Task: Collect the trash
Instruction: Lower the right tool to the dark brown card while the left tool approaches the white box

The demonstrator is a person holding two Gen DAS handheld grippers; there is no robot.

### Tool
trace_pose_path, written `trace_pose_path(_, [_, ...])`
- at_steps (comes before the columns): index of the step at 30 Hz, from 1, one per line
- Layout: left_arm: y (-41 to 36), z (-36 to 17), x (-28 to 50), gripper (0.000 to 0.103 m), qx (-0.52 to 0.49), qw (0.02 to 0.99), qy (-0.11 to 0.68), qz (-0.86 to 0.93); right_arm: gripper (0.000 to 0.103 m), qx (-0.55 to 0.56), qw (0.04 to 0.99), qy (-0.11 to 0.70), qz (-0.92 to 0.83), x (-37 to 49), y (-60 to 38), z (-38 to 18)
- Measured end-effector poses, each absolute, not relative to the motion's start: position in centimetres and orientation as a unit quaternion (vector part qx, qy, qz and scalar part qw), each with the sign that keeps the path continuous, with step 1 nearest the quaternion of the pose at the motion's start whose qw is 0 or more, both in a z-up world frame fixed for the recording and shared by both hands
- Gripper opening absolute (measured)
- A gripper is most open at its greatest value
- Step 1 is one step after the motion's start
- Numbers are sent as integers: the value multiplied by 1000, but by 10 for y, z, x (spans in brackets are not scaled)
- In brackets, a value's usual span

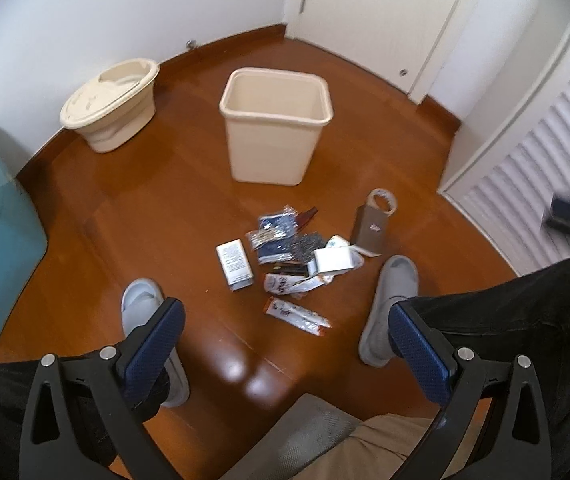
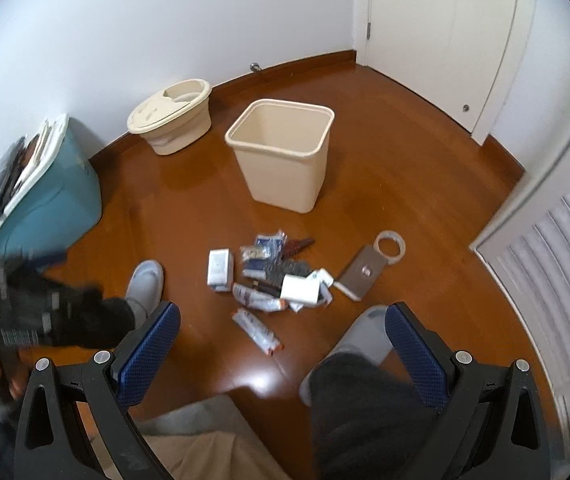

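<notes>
**Both tongs released, trash pile untouched on the floor**

Left tongs (image 1: 287,354) and right tongs (image 2: 283,350) are spread wide and carry nothing. We're seated above the pile, feet in grey slippers either side.

Where the trash is: a loose pile of wrappers (image 1: 285,244) on the wooden floor (image 1: 145,208), between our feet and the open beige bin (image 1: 277,128). In it: a white box (image 1: 236,265), a white folded packet (image 1: 333,260), two sachets, nearest one (image 1: 299,317). Off to the right side, a tape roll (image 1: 383,201) touching a brown card sleeve (image 1: 369,232).

Likely failure modes:
- Flat sachets lie flush on glossy floor; tongs could skid or pinch nothing.
- Items overlap, so one grab may drag neighbours and scatter them.
- Bin is well apart from the pile; light film could slip out on the carry or miss the rim.
- Lidded beige bucket (image 1: 111,106) sits near the bin; it looks like a wrong target.

View differences:
- Right wrist shows the top of the teal container (image 2: 51,196) with dark stuff on its lid, plus a blurred hand and sleeve at left; left wrist shows only its side.
- Left wrist catches the right tongs as a dark blur at the right edge by the louvred door (image 1: 545,160).
- Right wrist shows the sleeve lying flatter and the tape ring more clearly.
</notes>
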State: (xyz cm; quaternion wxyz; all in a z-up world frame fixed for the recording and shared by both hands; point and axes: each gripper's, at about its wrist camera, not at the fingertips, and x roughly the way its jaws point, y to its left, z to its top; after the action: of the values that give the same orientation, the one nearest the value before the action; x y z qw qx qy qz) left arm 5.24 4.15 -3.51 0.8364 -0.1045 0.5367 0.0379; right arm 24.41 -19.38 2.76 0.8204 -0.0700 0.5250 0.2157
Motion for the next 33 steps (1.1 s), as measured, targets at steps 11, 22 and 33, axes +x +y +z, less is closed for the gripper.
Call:
trace_pose_path(11, [58, -129, 141, 103, -178, 772, 606, 80, 103, -35, 759, 642, 106, 489, -268, -111])
trace_pose_path(22, [27, -255, 241, 103, -176, 745, 642, 51, 103, 149, 646, 748, 28, 512, -295, -405])
trace_pose_path(33, [-17, -328, 261, 103, -135, 732, 667, -28, 103, 182, 663, 726, 27, 523, -288, -480])
